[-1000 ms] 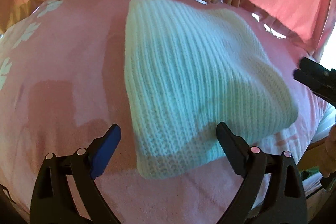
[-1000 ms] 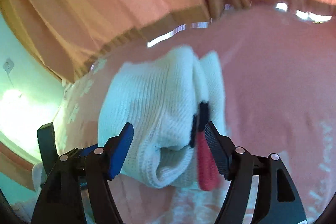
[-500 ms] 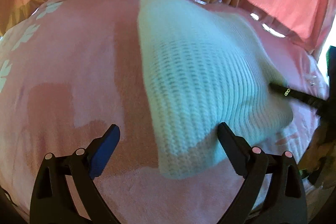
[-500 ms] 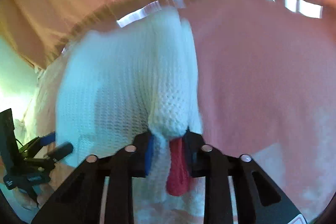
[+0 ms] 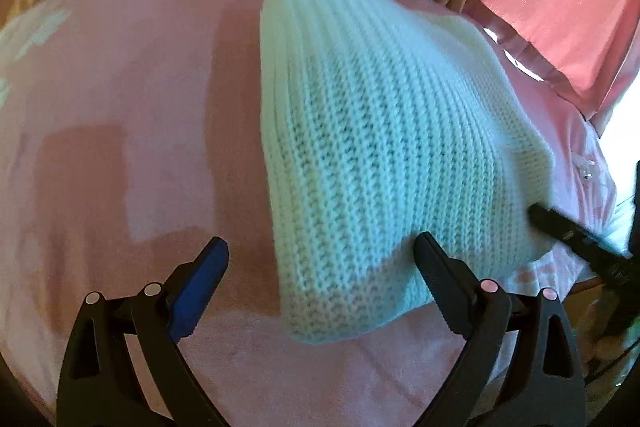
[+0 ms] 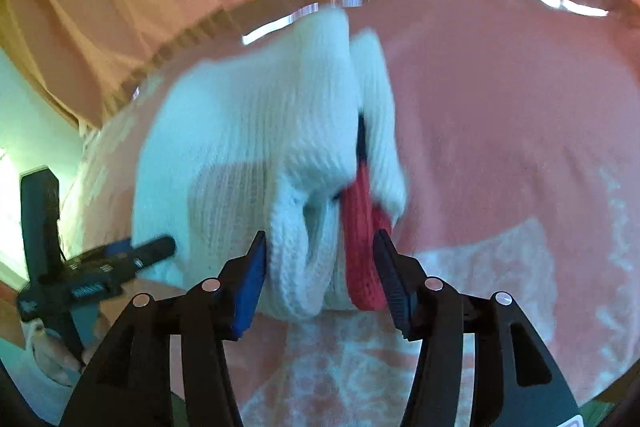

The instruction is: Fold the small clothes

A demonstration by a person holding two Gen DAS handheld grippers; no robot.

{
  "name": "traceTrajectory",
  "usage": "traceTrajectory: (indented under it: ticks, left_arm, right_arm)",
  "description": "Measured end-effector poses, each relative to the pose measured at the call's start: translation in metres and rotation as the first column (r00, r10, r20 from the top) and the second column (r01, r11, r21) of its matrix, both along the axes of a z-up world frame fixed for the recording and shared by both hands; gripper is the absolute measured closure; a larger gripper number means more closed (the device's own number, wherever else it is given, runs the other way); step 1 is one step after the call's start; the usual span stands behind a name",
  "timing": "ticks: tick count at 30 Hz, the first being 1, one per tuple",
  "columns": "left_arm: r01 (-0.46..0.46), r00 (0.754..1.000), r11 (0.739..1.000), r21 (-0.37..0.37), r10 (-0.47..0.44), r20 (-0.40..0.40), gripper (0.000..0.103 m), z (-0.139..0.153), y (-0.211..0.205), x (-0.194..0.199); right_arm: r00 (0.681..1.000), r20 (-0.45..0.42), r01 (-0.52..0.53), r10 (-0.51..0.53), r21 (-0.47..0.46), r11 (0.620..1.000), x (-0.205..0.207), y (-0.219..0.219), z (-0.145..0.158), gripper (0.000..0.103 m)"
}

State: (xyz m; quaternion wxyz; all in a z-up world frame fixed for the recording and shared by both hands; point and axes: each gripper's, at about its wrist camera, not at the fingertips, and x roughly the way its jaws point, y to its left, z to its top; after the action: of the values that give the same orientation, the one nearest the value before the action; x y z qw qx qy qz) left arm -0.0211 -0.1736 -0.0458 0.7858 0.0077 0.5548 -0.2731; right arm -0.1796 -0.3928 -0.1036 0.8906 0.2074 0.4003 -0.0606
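- As I look along my left claw [image 5: 320, 271], its two fingers stand spread wide and hold nothing; the pale knitted garment [image 5: 384, 147] lies folded on the pink blanket [image 5: 120, 107], with its near corner between my open fingers but not touched by them
- In this same view the knit looks thick, soft and light, with loose ribs, so I judge it will bend and sag easily and will not slip much against the pads; the tip of my right claw [image 5: 568, 231] comes in at the right edge of the garment
- From the right wrist view, my right claw [image 6: 320, 267] has just been opening, and the rolled edge of the garment [image 6: 256, 147] together with a red knitted part [image 6: 360, 227] sits between the fingers; whether the pads touch it I cannot tell, they seem only to stand beside it
- Here the layers are bulky and puffy, so I think the best hold is on the thick folded edge, taking all layers together, because one thin layer would stretch and pull out of the stack
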Motion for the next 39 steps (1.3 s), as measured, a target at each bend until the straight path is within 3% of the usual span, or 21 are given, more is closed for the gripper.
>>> traceTrajectory:
  ticks: [2, 6, 8, 9, 10, 11, 12, 15, 18, 22, 26, 30, 39]
  left_arm:
    - [-0.009, 0.999, 0.999, -0.032, 0.008, -0.041, 0.011, -0.004, 0.0, 0.004]
    - [-0.038, 0.998, 0.997, -0.065, 0.034, -0.06, 0.009, -0.005, -0.001, 0.012]
    - [-0.041, 0.998, 0.997, -0.071, 0.038, -0.051, 0.009, -0.004, -0.004, 0.013]
    - [-0.038, 0.999, 0.996, -0.077, 0.035, -0.042, 0.022, -0.004, -0.005, 0.014]
    - [-0.019, 0.999, 0.995, -0.095, 0.015, -0.033, 0.04, -0.002, -0.008, 0.014]
    - [0.019, 0.998, 0.994, -0.105, -0.024, -0.051, 0.06, -0.002, -0.012, 0.015]
    - [0.023, 0.999, 0.995, -0.097, -0.027, -0.044, 0.07, 0.001, -0.013, 0.016]
    - [0.061, 0.998, 0.997, -0.053, -0.059, 0.036, 0.078, 0.026, -0.012, 0.009]
    - [0.068, 0.995, 0.998, -0.008, -0.067, 0.079, 0.075, 0.041, -0.003, 0.002]
    - [0.075, 0.994, 0.993, 0.088, -0.082, 0.068, 0.068, 0.027, -0.008, -0.006]
    - [0.068, 0.988, 0.99, 0.127, -0.085, 0.131, 0.046, 0.035, -0.014, -0.013]
    - [0.057, 0.986, 0.991, 0.12, -0.074, 0.146, 0.033, 0.039, -0.016, -0.014]
    - [0.004, 0.99, 0.998, 0.07, -0.013, 0.137, 0.026, 0.044, -0.024, 0.005]
  right_arm:
    - [0.999, -0.038, -0.003, 0.003, 0.001, 1.0, 0.004, -0.004, -0.015, 0.044]
    - [0.999, -0.011, 0.042, -0.042, -0.02, 0.999, 0.008, -0.009, -0.011, 0.032]
    - [0.999, -0.032, 0.038, -0.037, 0.031, 0.999, 0.015, -0.013, -0.021, 0.032]
    - [0.999, -0.011, 0.049, -0.049, 0.056, 0.997, 0.015, -0.016, -0.025, 0.041]
    - [0.999, -0.003, 0.043, -0.043, 0.064, 0.997, 0.016, -0.016, -0.024, 0.062]
    - [1.0, 0.006, 0.023, -0.024, 0.083, 0.996, 0.018, -0.013, -0.022, 0.073]
    - [1.0, 0.02, 0.022, -0.024, 0.079, 0.997, 0.018, -0.01, -0.018, 0.075]
    - [0.994, 0.105, -0.012, 0.009, 0.036, 0.999, 0.009, 0.009, 0.006, 0.079]
    - [0.992, 0.121, -0.035, 0.035, -0.002, 0.999, 0.002, 0.021, 0.016, 0.074]
    - [0.999, -0.042, 0.023, -0.026, -0.081, 0.996, 0.01, 0.013, -0.012, 0.055]
    - [0.998, 0.021, 0.065, -0.063, -0.117, 0.991, 0.0, 0.008, 0.007, 0.04]
    - [0.994, 0.087, 0.079, -0.069, -0.122, 0.989, 0.002, 0.006, 0.027, 0.035]
    - [0.996, 0.059, 0.077, -0.073, -0.077, 0.994, 0.045, -0.009, 0.022, 0.029]
